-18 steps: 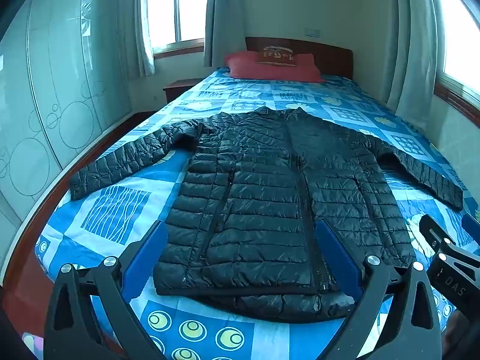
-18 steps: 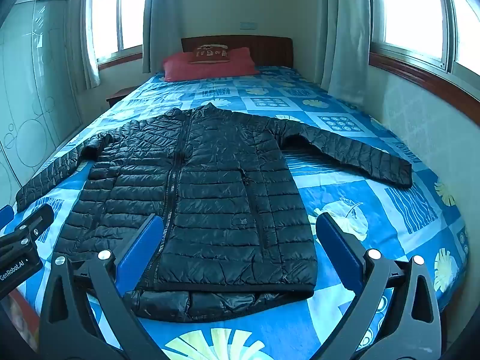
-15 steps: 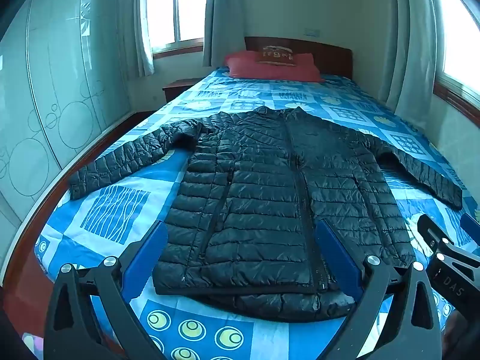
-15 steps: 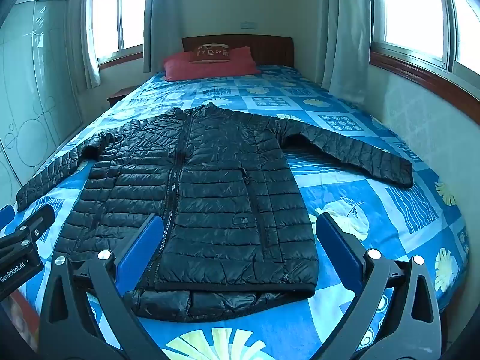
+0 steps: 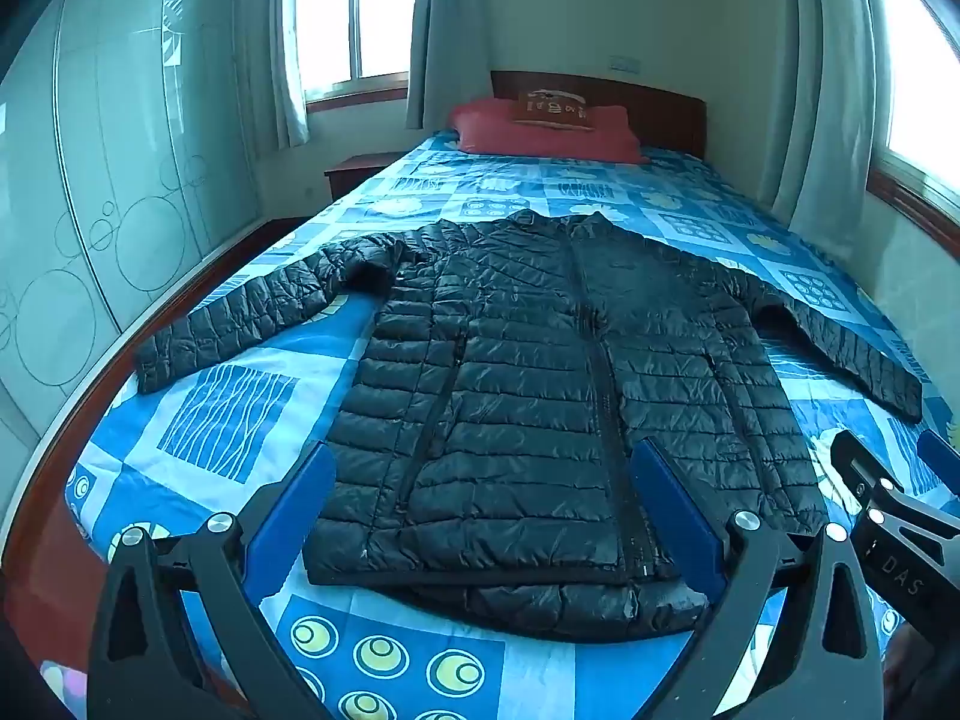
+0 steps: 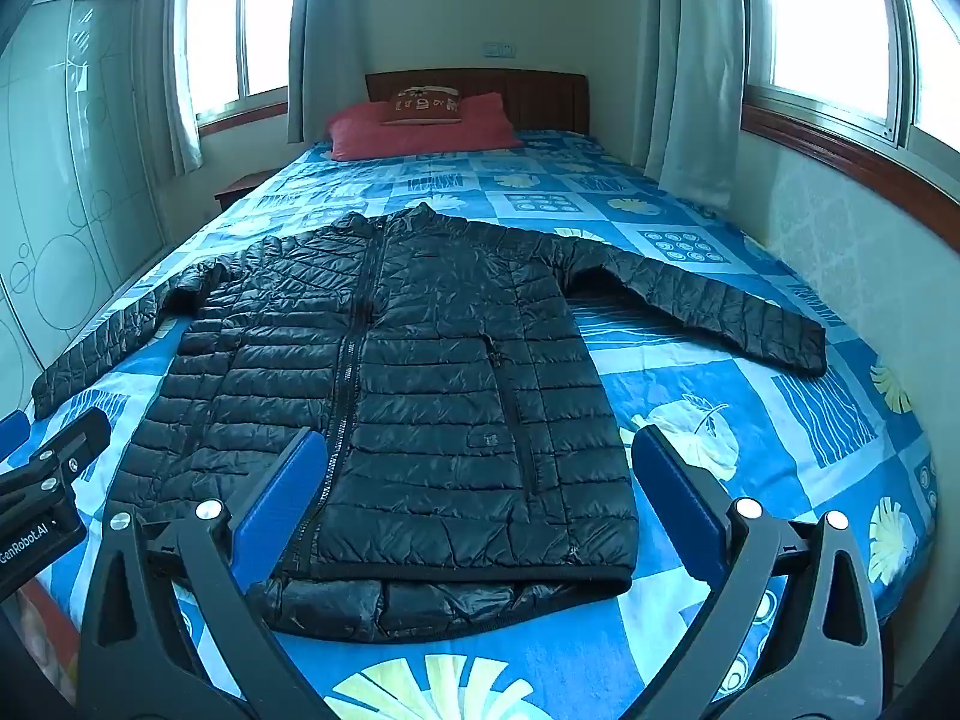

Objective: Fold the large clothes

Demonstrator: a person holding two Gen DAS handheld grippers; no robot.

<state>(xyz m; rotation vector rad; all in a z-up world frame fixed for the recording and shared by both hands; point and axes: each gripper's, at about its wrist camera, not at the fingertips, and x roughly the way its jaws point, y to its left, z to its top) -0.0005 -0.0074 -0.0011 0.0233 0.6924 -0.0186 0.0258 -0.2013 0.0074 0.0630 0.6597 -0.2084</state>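
step: we start, black quilted puffer jacket (image 5: pixel 540 396) lies flat | left gripper (image 5: pixel 480 516) and right gripper (image 6: pixel 480 498) wide, empty | next: we take a sleeve

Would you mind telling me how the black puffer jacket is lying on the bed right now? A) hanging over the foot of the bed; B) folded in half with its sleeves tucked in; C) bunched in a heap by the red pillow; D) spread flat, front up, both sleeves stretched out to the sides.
D: the black puffer jacket lies flat on the blue bedspread, zipper up, with a sleeve out to each side.
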